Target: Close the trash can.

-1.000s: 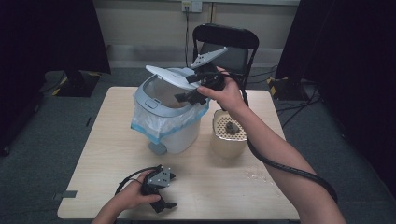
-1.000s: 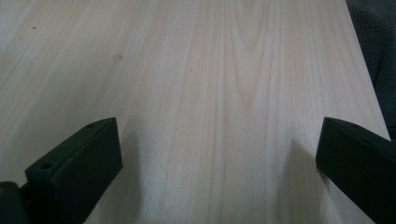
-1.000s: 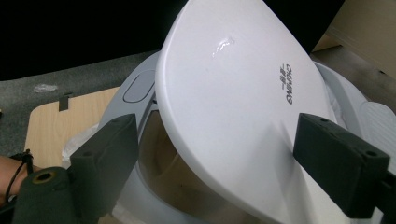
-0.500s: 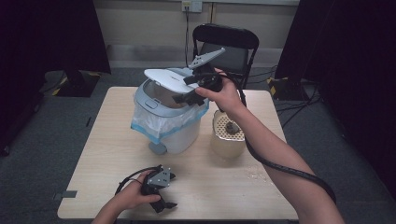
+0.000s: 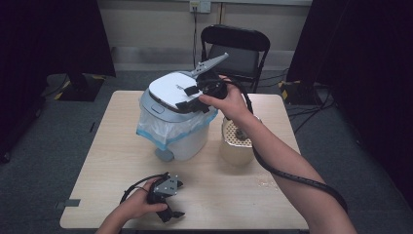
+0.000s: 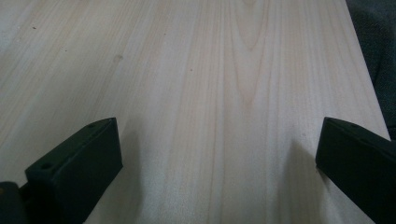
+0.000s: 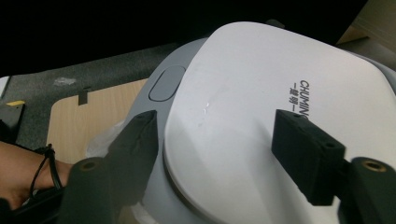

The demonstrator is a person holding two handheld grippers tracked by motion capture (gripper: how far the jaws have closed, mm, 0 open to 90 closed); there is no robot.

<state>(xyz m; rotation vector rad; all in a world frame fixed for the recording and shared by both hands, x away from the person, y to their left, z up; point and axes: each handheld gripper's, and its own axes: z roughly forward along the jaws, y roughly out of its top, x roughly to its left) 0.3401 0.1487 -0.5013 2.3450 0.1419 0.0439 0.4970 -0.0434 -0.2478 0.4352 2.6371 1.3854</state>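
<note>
A grey bin [image 5: 181, 139] lined with a clear plastic bag stands at the table's middle, its white lid [image 5: 168, 90] lying down flat on it. My right gripper [image 5: 189, 97] is over the lid's right side. In the right gripper view the gripper [image 7: 215, 126] has one jaw at the lid's [image 7: 261, 70] edge and the other above its top. The jaws have just been closing and stand apart, with no clear squeeze on the lid. My left gripper [image 5: 179, 200] rests on the table near the front edge, open, with bare wood between its jaws [image 6: 219, 135].
A beige perforated container [image 5: 237, 146] stands just right of the bin, under my right forearm. A black folding chair [image 5: 236, 46] sits behind the wooden table [image 5: 107, 161]. Cables run from both grippers. Grey carpet surrounds the table.
The bin's lid was tilted up and now lies flat on the bin. My right gripper came down with it, jaws narrower. The left gripper has not moved.
</note>
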